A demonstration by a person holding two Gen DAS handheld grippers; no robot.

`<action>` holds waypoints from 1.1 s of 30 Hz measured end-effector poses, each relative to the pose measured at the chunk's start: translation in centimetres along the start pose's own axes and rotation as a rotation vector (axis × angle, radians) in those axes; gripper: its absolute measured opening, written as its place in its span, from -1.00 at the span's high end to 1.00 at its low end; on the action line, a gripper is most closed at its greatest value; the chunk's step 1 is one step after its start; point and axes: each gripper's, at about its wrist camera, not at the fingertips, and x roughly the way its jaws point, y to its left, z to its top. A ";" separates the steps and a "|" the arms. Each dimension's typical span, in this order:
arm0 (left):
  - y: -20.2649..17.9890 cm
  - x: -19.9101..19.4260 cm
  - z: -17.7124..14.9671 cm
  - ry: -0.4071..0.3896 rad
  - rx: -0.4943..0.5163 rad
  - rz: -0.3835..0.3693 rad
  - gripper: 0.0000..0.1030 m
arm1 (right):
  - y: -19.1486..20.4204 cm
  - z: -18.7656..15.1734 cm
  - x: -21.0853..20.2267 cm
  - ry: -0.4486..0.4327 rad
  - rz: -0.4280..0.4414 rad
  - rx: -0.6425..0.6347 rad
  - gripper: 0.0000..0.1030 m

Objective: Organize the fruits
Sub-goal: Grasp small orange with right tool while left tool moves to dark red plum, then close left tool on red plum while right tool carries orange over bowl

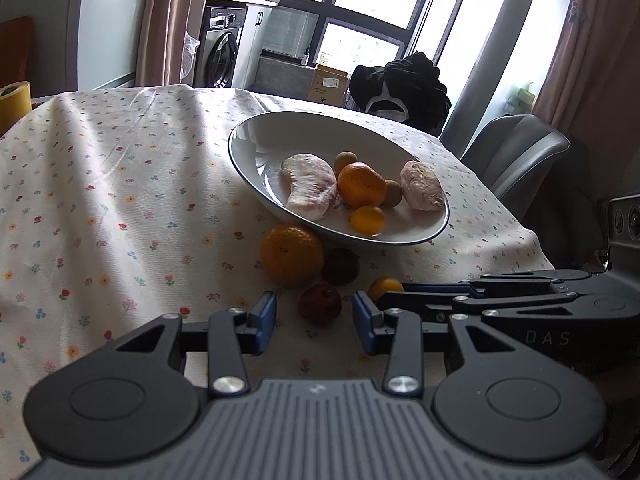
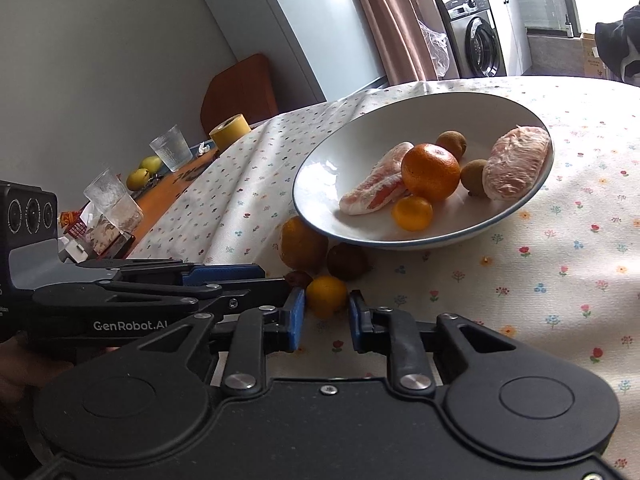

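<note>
Orange and smooth-skinned, the small citrus (image 2: 326, 295) lies on the desk's floral cloth (image 2: 520, 280) just short of the white bowl (image 2: 320, 168), and your right gripper (image 2: 327, 316) has its fingers clenched on its sides. It is probably light and soft under the peel, so hold it across the middle, gently. Your left gripper (image 1: 315, 320) has its fingers released, flanking a dark red fruit (image 1: 320, 304) without touching; it looks round and apt to roll.
</note>
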 end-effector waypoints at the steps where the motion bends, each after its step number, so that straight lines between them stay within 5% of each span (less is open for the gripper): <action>1: -0.1 0.1 0.0 0.001 0.002 0.000 0.21 | -0.1 0.0 -0.2 -0.003 -0.005 0.002 0.58; 8: -0.8 0.7 0.1 0.004 0.011 0.015 0.24 | -0.7 -0.1 -1.2 -0.022 -0.024 0.015 0.58; 13: -0.9 1.2 0.1 0.008 0.010 0.042 0.57 | -0.9 -0.2 -2.0 -0.038 -0.036 0.017 0.58; 33: -1.4 -2.6 1.5 -0.077 0.002 0.050 0.57 | -1.3 2.1 -4.2 -0.130 -0.082 0.008 0.58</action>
